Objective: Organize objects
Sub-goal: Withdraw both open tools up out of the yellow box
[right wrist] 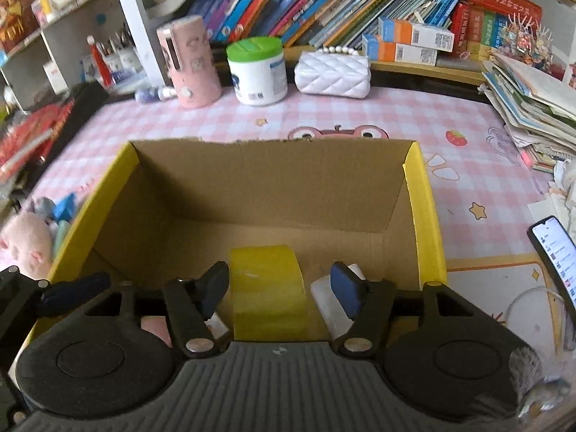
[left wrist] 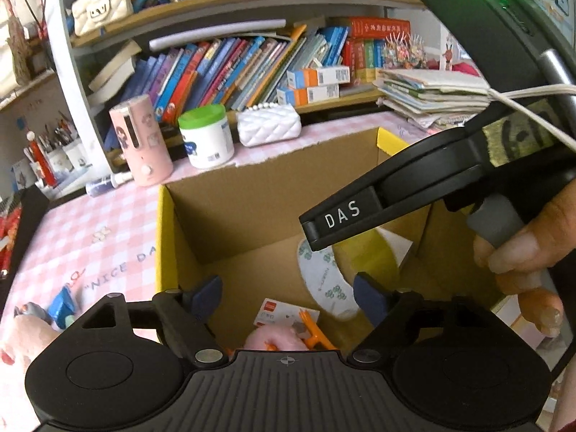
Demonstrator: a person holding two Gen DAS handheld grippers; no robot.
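Tape roll [right wrist: 268, 288] stands on edge in the box [right wrist: 424, 194], hole sideways; both tools [left wrist: 286, 297] [right wrist: 279, 288] released.

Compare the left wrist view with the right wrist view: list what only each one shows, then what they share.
Only the left wrist view shows the orange scissors, a small white card pack, the cream handbag on the upper shelf, and the right gripper's body from outside.

Only the right wrist view shows the lit phone and the strawberry print.

Both show the cardboard box, yellow tape roll, green-lidded jar, pink cylinder and white quilted purse.
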